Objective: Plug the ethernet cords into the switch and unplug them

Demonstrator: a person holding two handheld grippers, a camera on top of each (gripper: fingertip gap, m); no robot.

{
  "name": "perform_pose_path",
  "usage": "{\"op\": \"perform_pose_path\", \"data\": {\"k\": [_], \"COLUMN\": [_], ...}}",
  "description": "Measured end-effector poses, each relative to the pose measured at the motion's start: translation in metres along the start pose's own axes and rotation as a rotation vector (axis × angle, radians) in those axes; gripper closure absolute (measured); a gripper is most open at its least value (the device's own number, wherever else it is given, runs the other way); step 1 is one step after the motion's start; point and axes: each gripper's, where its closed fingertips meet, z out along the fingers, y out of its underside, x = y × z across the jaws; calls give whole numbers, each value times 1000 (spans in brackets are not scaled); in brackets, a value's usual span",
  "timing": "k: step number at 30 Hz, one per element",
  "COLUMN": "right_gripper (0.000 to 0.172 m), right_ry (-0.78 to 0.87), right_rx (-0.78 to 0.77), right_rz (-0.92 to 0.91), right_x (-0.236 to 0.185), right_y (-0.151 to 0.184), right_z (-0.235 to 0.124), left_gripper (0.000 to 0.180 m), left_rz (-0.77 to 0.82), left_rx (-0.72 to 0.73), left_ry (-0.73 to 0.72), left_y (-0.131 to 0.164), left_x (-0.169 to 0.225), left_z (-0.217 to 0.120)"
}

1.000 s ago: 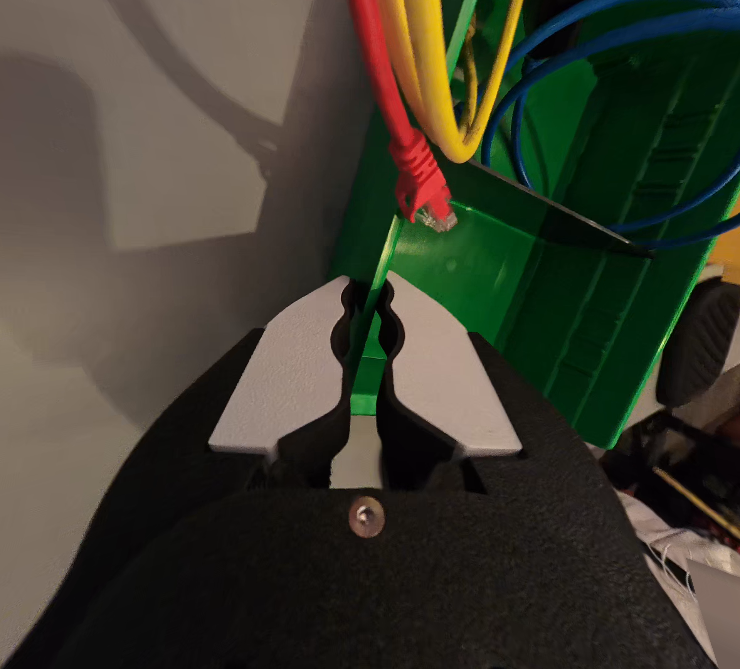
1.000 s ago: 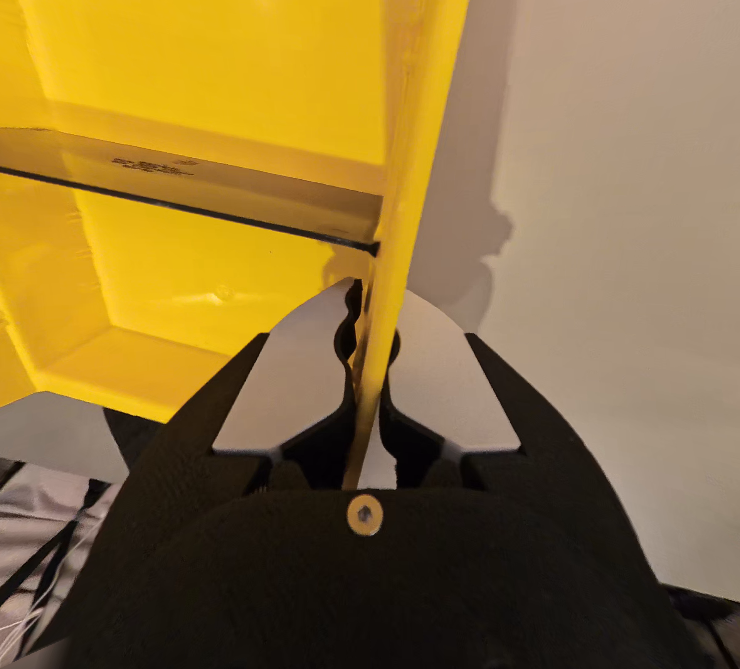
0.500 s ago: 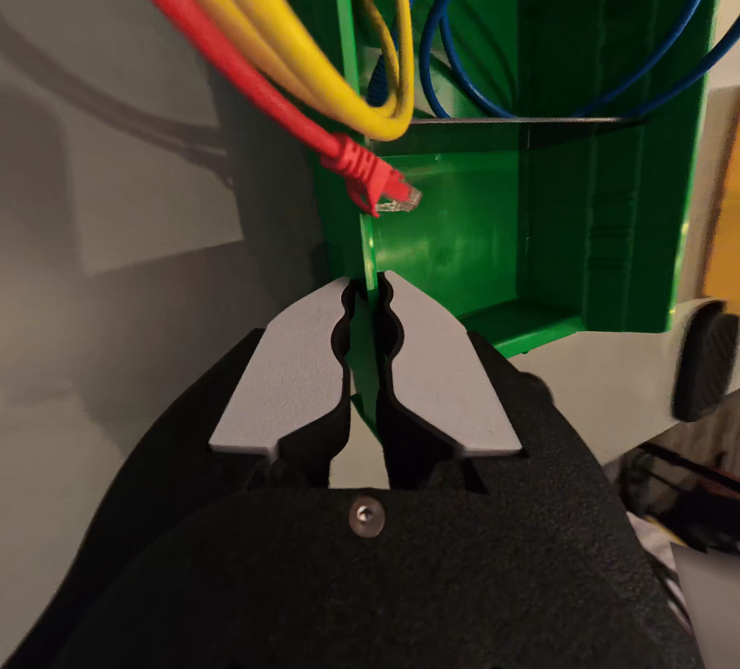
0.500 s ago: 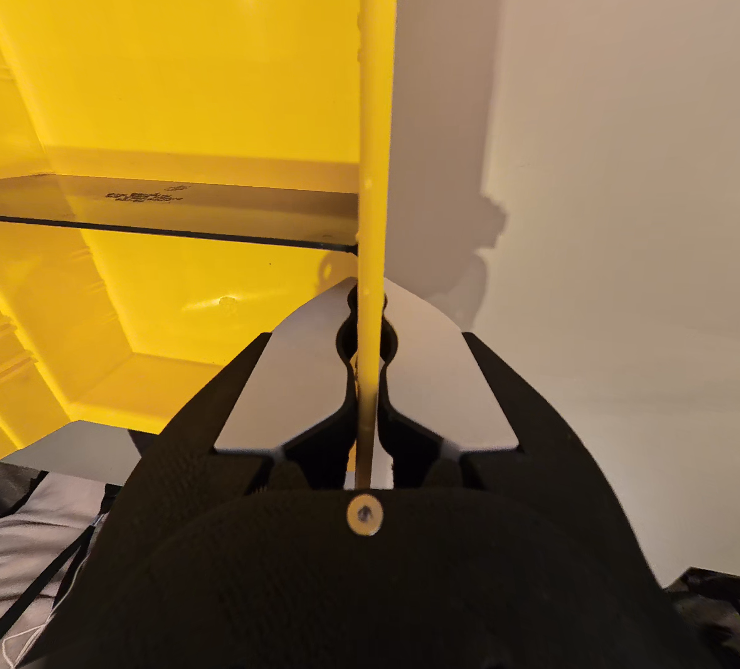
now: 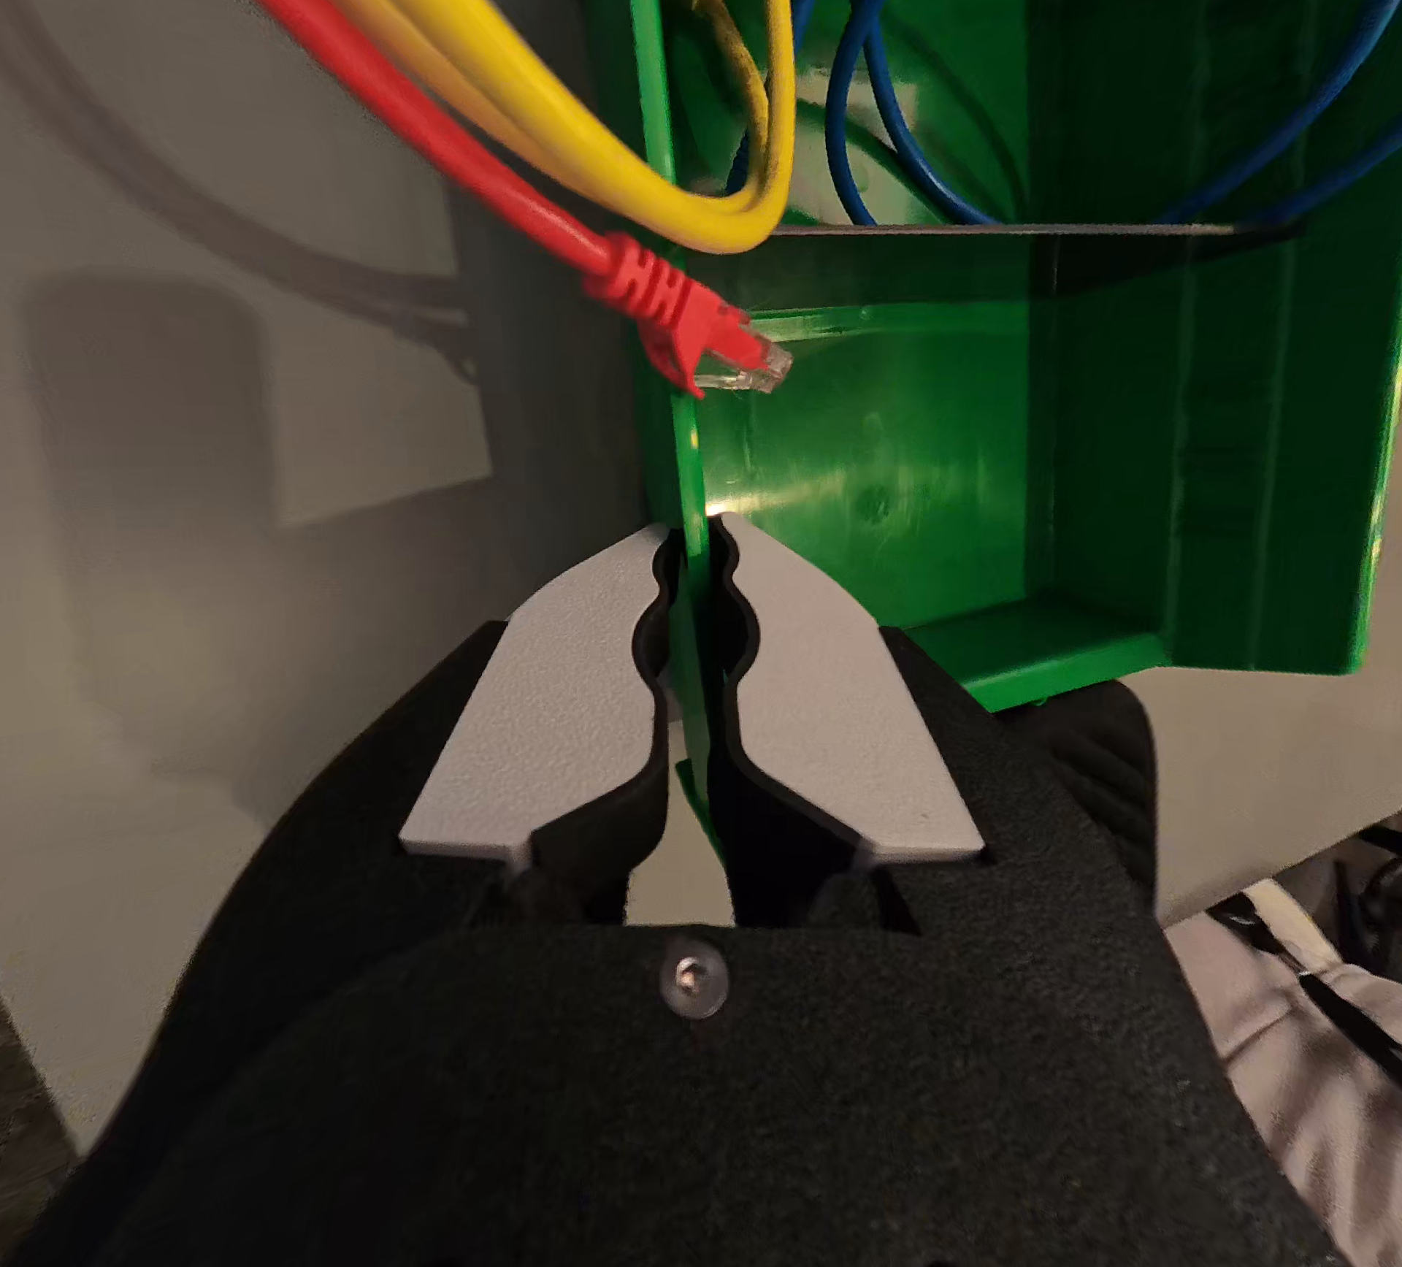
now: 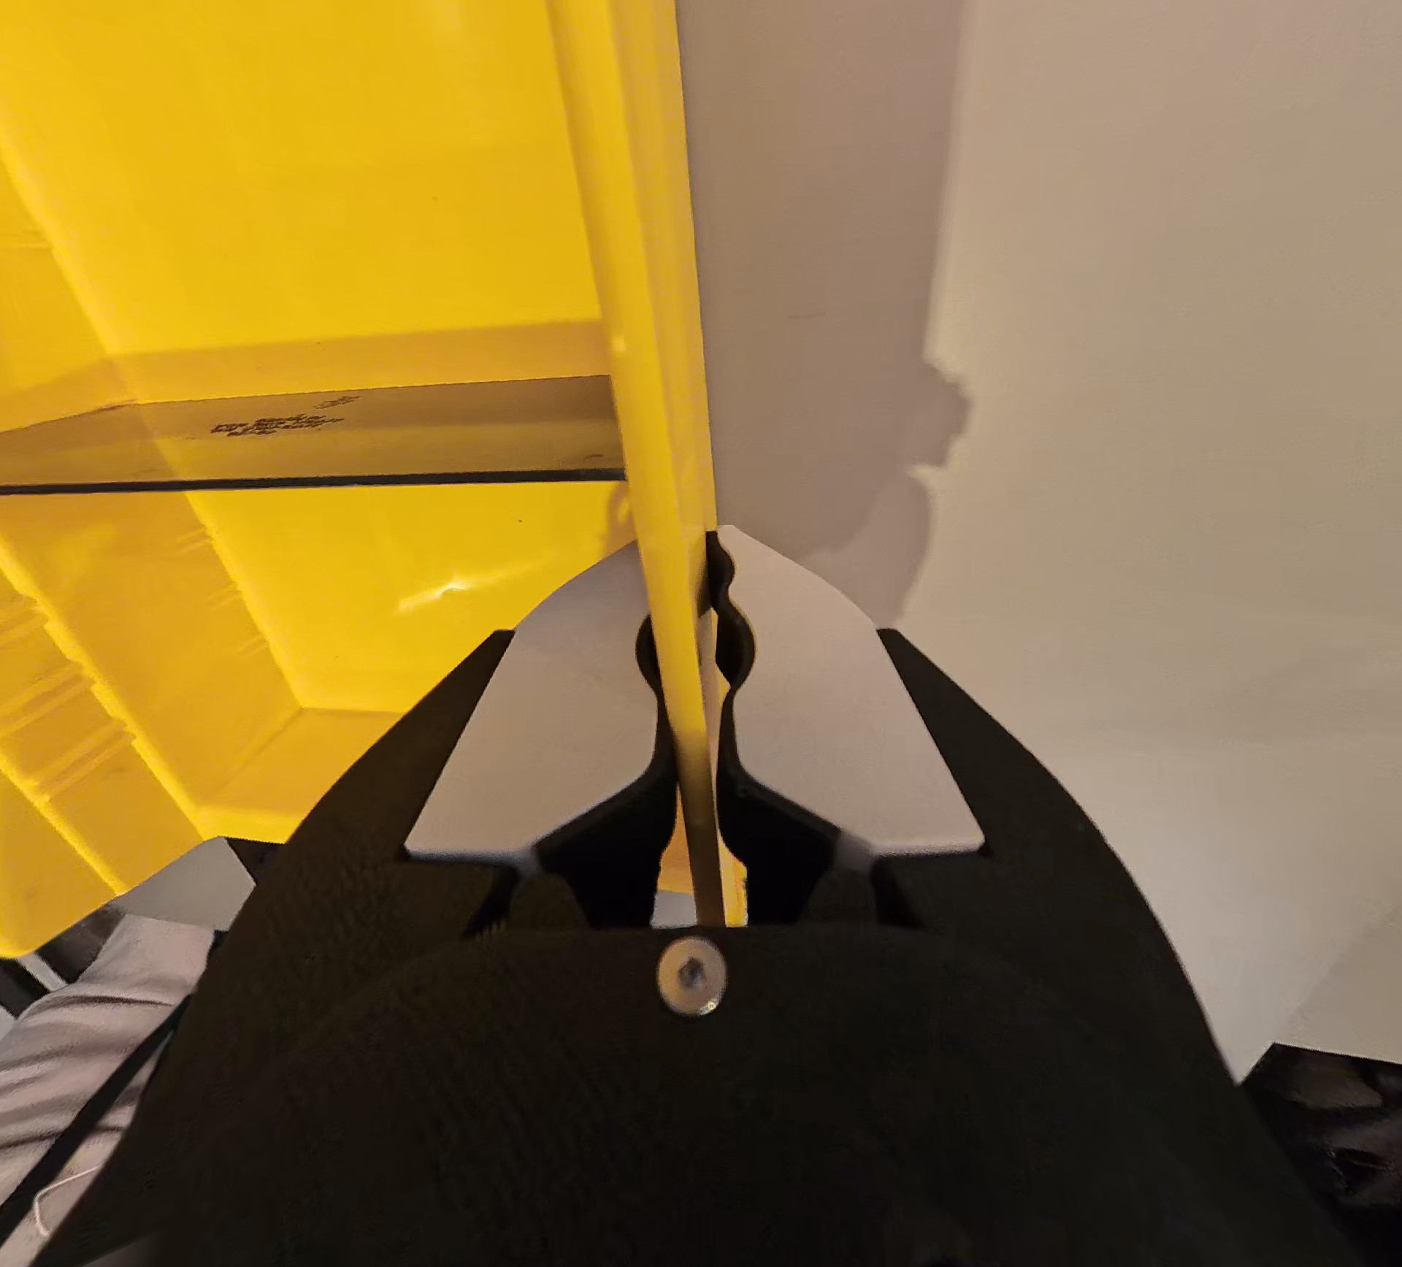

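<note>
Left wrist view shows our left tongs (image 5: 694, 540) clamped on the thin side wall of the green bin (image 5: 1100, 472) at mid frame, and just above them we see the red cord (image 5: 425, 115) with its clear plug (image 5: 747, 369) hanging over that wall. Yellow cords (image 5: 531, 92) and blue cords (image 5: 857, 115) fill the top of the frame. Right wrist view shows our right tongs (image 6: 702, 544) clamped on the side wall of the yellow bin (image 6: 303, 168).

One green bin (image 5: 1138, 472), one yellow bin (image 6: 303, 168), one red cord (image 5: 425, 123), two grippers

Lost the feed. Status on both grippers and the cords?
Left gripper clamped on green bin wall. Right gripper clamped on yellow bin wall. Red cord unplugged, draped over green rim. No switch in view.
</note>
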Motion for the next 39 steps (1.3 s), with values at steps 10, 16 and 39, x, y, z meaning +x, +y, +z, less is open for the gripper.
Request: {"op": "perform_pose_path", "data": {"k": [10,16,39], "right_gripper": [166,166,132], "right_ry": [14,11,147], "right_rx": [0,-2,660], "right_rz": [-38,-48,-277], "right_x": [6,9,-13], "right_y": [2,6,-51], "right_z": [-1,-1,-139], "left_gripper": [172,172,130], "left_rz": [-68,-76,209], "left_rx": [6,2,501], "left_ry": [60,78,-31], "left_y": [17,16,-47], "left_x": [23,23,2], "left_z": [0,1,-106]}}
